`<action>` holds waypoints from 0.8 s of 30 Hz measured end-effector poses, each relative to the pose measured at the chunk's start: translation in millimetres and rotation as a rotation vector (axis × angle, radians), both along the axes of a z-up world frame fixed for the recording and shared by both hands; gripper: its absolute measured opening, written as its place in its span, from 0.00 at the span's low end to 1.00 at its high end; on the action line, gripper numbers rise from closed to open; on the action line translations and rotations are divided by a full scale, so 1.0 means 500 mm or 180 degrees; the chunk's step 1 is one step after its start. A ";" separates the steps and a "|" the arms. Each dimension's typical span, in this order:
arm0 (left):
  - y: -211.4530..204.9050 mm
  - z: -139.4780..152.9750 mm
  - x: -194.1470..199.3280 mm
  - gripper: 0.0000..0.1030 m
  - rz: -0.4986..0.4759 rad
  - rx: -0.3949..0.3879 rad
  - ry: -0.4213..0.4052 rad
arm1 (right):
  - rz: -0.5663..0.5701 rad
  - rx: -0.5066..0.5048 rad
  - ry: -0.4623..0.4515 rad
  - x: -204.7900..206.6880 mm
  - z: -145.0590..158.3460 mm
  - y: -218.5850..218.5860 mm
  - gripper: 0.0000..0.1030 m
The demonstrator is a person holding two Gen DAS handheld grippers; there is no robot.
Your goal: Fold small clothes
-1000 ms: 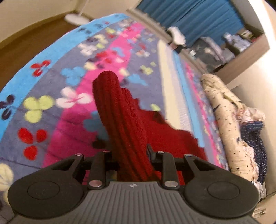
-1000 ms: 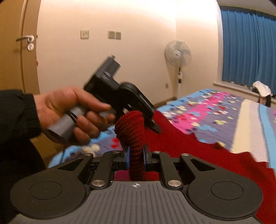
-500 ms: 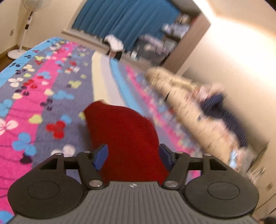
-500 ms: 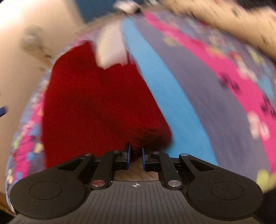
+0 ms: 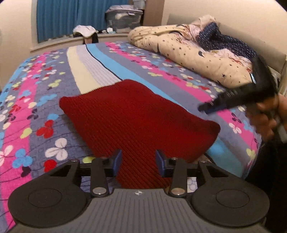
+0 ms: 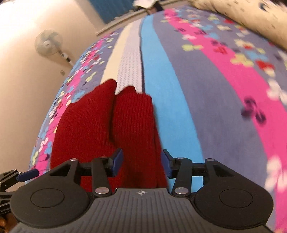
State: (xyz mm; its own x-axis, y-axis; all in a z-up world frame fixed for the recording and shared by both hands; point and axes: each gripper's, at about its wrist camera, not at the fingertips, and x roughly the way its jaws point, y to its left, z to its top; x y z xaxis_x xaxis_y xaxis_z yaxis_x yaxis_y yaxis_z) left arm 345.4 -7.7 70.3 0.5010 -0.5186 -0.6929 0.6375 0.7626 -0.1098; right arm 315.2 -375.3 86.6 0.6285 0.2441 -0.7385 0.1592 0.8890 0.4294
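Observation:
A dark red knitted garment (image 5: 136,114) lies folded on the flowered bedspread (image 5: 35,107). My left gripper (image 5: 139,162) hovers over its near edge. Its blue pads stand apart, the jaws are closing, and the knit lies between them unpressed. In the right wrist view the red garment (image 6: 111,121) bunches in two humps. My right gripper (image 6: 141,161) straddles its near end with the jaws opening and the pads off the cloth. A hand (image 5: 263,116) holds the right gripper (image 5: 206,108), blurred, beside the garment's right corner. One left fingertip (image 6: 28,174) shows at the lower left.
A rumpled cream quilt with stars (image 5: 197,53) and navy dotted cloth (image 5: 224,41) are heaped along the bed's far right. Beyond the bed are blue curtains (image 5: 71,16), a sill with white cloth (image 5: 84,30) and a storage box (image 5: 123,18). A standing fan (image 6: 48,44) is by the wall.
A second ago both grippers held the red knit up, shut on it. Both swung round over the bed, the garment came down flat, and both pairs of jaws have let go.

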 end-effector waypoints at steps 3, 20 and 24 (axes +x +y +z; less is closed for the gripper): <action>-0.013 -0.033 0.012 0.40 -0.0209 0.0131 0.0287 | 0.0106 0.0101 0.0015 0.038 -0.018 -0.019 0.56; 0.036 -0.040 0.094 0.40 0.0055 -0.0434 0.0531 | 0.0379 -0.0137 -0.0027 0.098 -0.031 0.039 0.06; 0.027 -0.036 0.099 0.40 0.0122 -0.0361 0.0412 | 0.0160 -0.0026 -0.0737 0.072 0.032 0.014 0.05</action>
